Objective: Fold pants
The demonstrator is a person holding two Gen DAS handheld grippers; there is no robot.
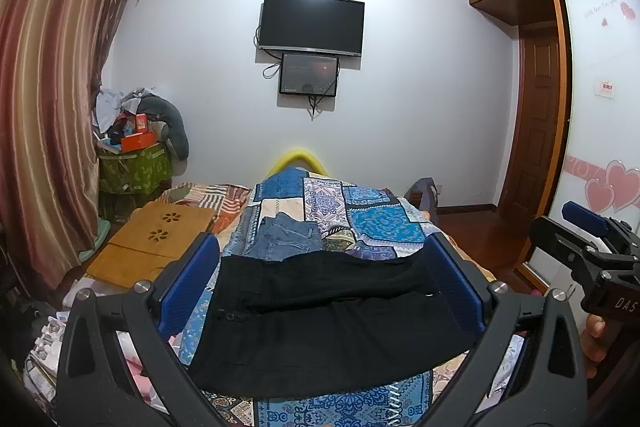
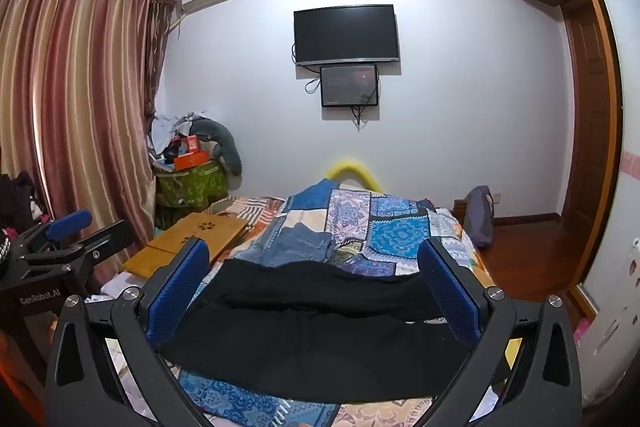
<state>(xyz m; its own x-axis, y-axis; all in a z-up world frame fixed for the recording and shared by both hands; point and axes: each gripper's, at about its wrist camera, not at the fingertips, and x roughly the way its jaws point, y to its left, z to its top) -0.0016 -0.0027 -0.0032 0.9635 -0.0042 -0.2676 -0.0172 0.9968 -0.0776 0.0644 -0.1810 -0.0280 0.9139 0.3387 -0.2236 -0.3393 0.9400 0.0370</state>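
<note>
Black pants (image 1: 332,323) flat, long axis left-right

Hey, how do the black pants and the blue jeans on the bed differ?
The black pants are plain black; the jeans are faded blue denim. The black pants lie nearer the cameras and spread wide across the bed; the jeans sit farther back as a smaller, compact bundle. The black pants show between the blue pads of the open tongs in both views; the jeans lie beyond them. Both rest on the patchwork bedspread.
</note>
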